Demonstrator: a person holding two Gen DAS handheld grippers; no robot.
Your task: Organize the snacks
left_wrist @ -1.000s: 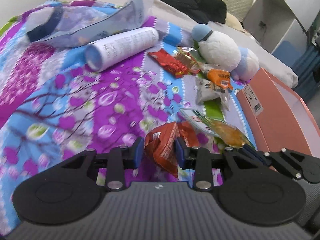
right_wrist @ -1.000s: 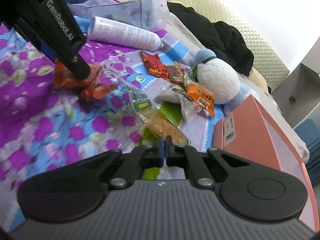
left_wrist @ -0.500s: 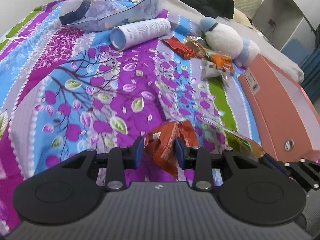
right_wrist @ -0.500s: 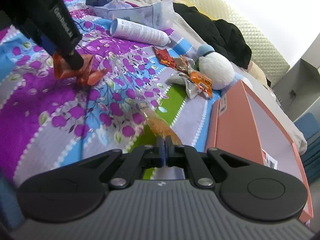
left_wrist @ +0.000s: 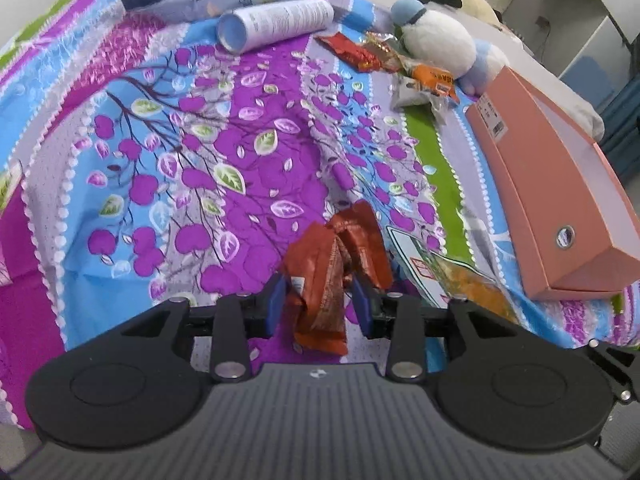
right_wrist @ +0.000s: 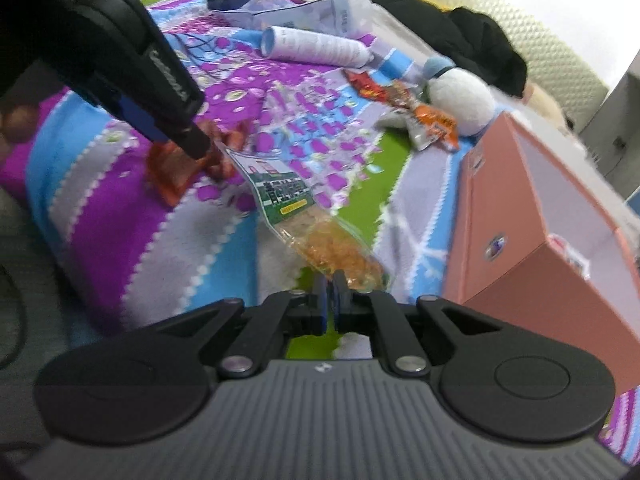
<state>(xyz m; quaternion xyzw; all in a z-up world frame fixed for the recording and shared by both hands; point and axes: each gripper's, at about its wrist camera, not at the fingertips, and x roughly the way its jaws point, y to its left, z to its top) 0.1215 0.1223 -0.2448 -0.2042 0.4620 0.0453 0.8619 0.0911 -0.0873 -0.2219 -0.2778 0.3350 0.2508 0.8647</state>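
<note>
Bed: we work over a purple-blue floral quilt.
Left gripper: jaws just widened, loosely flanking crinkly orange-red foil packets.
Right gripper: we pinch a light, slippery clear chip bag by its edge.

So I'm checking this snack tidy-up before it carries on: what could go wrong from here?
1. The left claw has just been opening around the orange-red packets; they may slip out onto the bedspread.
2. The right claw pinches only the end of the clear bag of yellow snacks, which trails on the bedspread and could tear or pull free before reaching the pink box.
</note>
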